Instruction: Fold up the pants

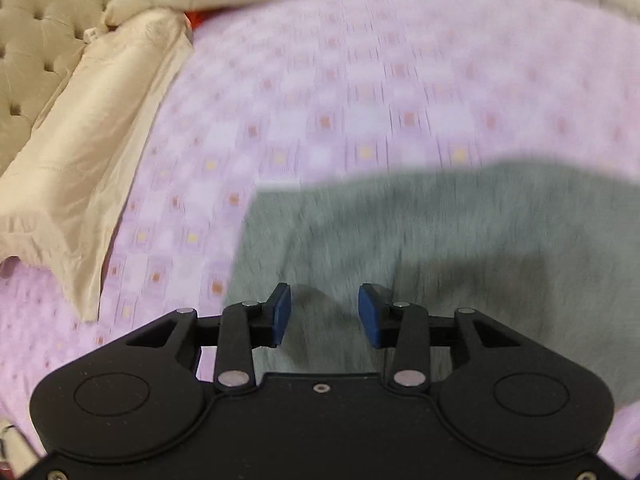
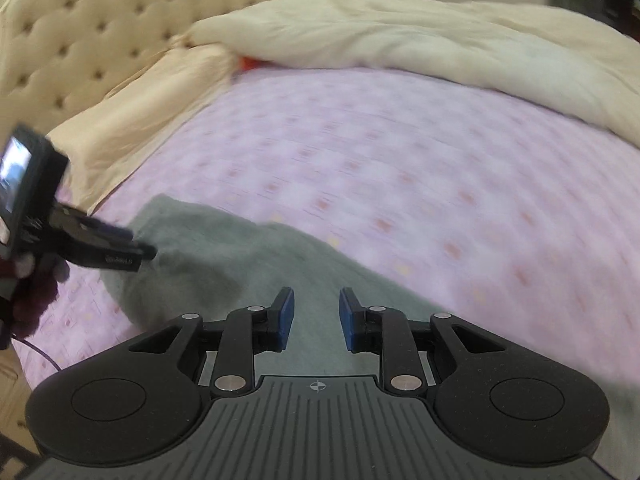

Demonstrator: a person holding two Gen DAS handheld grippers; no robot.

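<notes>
Grey-green pants (image 1: 440, 240) lie flat on the pink patterned bedsheet (image 1: 360, 80). My left gripper (image 1: 325, 314) hangs over their left part, near the left edge, open with nothing pinched between its blue pads (image 1: 282, 314). In the right wrist view the pants (image 2: 224, 256) stretch from the lower middle toward the left. My right gripper (image 2: 317, 316) is above them, open, its pads (image 2: 286, 316) a modest gap apart and holding nothing. The left gripper (image 2: 136, 246) shows side-on at the pants' far left corner, held by a person's hand (image 2: 32, 292).
A beige pillow (image 1: 80, 140) lies along the left, against a tufted headboard (image 1: 32, 32). A cream duvet (image 2: 400, 40) is bunched along the far side of the sheet (image 2: 400, 180). Something red (image 2: 250, 63) peeks out under it.
</notes>
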